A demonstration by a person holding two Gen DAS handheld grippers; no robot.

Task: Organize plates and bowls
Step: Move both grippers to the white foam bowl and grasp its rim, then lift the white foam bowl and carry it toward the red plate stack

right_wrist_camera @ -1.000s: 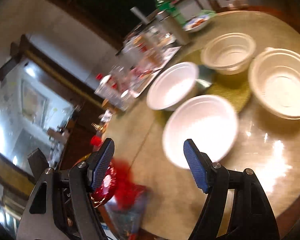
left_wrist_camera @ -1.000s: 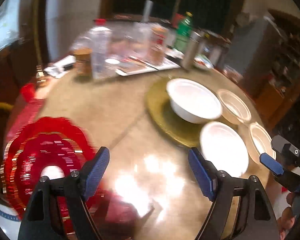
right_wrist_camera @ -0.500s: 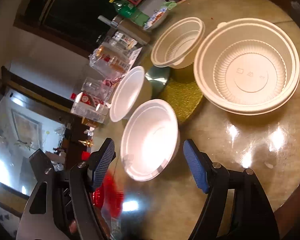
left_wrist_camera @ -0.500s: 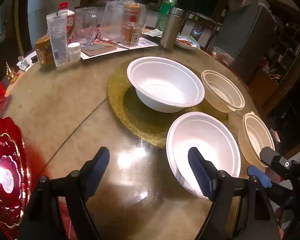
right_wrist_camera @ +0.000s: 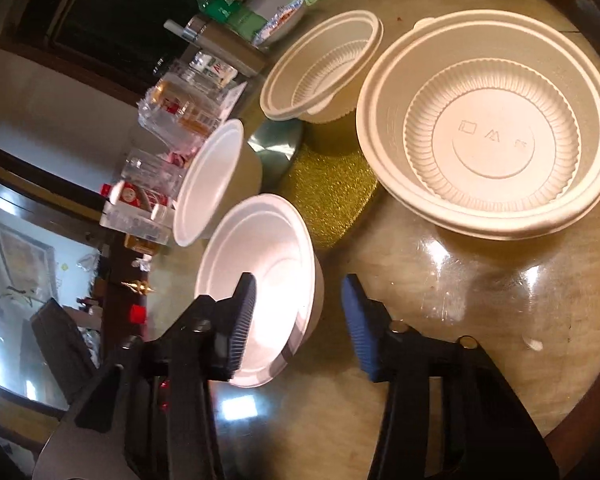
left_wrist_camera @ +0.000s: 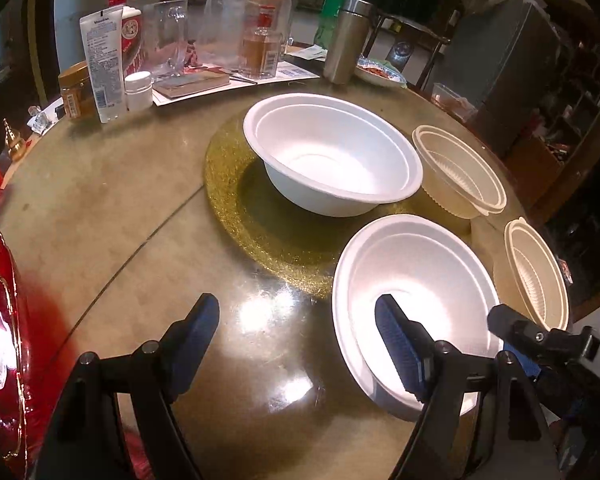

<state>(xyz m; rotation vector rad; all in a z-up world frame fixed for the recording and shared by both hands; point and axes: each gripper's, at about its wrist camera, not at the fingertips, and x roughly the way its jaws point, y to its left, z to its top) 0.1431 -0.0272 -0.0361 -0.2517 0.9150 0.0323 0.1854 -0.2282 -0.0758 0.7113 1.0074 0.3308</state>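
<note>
While the round table (left_wrist_camera: 100,184) carries everything, its largest load is 1 gold glitter mat (left_wrist_camera: 236,200) near the centre, with 1 white foam bowl (left_wrist_camera: 332,160) standing on it. A 2nd white foam bowl (left_wrist_camera: 416,280) sits at the near edge, partly over the mat's rim. Along the right edge stand 2 cream ribbed plastic bowls: the far one (left_wrist_camera: 460,172) just beside the mat, the near one (right_wrist_camera: 496,120) at the table's rim, with raised marks on its base too faint to read.

Across the far edge crowd a steel flask (left_wrist_camera: 346,40), a green bottle (left_wrist_camera: 336,4), clear wrapped jars, a white tube (left_wrist_camera: 102,64) with small unreadable print, a small white pot (left_wrist_camera: 138,90) and a brown jar (left_wrist_camera: 76,90). A red plate (left_wrist_camera: 0,340) lies at the left edge.

Left gripper (left_wrist_camera: 296,344) hovers with its fingers spread wide and empty, 1 finger over the near foam bowl. Right gripper (right_wrist_camera: 300,316) is closing, its fingers straddling that bowl's near rim, not yet pressing it. Part of "DA" shows on its body.
</note>
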